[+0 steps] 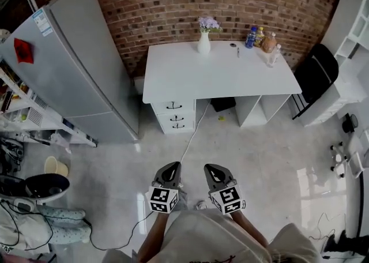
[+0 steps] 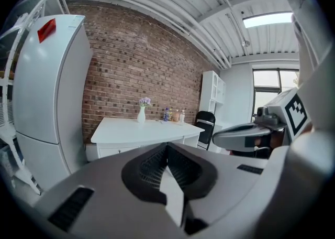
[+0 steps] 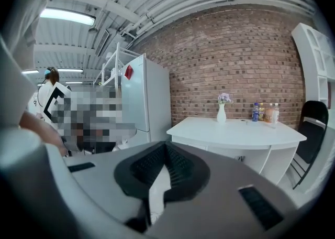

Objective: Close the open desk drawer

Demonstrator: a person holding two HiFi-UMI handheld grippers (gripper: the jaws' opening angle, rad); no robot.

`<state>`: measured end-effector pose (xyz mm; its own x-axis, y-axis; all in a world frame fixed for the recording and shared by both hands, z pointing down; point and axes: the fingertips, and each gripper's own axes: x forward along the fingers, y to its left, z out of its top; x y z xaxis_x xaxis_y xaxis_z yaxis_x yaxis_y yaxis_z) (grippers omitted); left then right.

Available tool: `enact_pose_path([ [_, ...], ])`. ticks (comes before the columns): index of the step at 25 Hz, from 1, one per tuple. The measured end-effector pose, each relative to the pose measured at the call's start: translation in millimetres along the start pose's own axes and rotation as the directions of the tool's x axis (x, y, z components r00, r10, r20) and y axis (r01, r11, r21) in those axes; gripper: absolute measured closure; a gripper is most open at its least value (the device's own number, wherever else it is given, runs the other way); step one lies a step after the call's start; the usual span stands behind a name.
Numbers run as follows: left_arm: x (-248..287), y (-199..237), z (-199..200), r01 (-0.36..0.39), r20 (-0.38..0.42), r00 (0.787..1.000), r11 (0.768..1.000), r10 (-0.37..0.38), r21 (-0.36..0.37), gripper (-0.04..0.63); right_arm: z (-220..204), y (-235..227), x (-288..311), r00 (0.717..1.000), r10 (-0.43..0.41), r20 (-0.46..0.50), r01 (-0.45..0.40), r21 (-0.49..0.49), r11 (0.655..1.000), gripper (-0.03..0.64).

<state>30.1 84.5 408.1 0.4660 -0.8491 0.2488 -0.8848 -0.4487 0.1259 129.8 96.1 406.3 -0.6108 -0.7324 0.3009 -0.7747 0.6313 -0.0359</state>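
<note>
The white desk (image 1: 219, 74) stands against the brick wall. Its stack of three drawers (image 1: 173, 116) with black handles sits under the left end; from here I cannot tell how far any drawer stands out. My left gripper (image 1: 171, 166) and right gripper (image 1: 210, 168) hover side by side over the floor, well short of the desk and pointing at it. Both are shut with nothing between the jaws. The left gripper (image 2: 167, 144) sees the desk (image 2: 141, 128) ahead, with the right gripper's body beside it. The right gripper (image 3: 166, 145) sees the desk (image 3: 235, 130) too.
A tall grey fridge (image 1: 81, 66) stands left of the desk. On the desk are a white vase (image 1: 203, 42) and some bottles (image 1: 262, 40). A black chair (image 1: 314, 74) and white shelving (image 1: 351, 19) are at the right. A cable (image 1: 190, 141) crosses the floor. Clutter lines the left edge.
</note>
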Motion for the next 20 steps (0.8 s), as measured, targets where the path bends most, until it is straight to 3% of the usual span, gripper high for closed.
enact_pose_path([
  [10, -36, -45, -12, -0.01, 0.028, 1.0, 0.999, 0.01, 0.033, 0.583, -3, 25, -46, 0.998, 0.025, 0.064, -0.024, -0.027, 0.999, 0.6],
  [20, -43, -51, -12, -0.005, 0.022, 1.0, 0.998, 0.004, 0.056, 0.583, -3, 30, -54, 0.997, 0.024, 0.079, -0.021, -0.029, 0.999, 0.6],
])
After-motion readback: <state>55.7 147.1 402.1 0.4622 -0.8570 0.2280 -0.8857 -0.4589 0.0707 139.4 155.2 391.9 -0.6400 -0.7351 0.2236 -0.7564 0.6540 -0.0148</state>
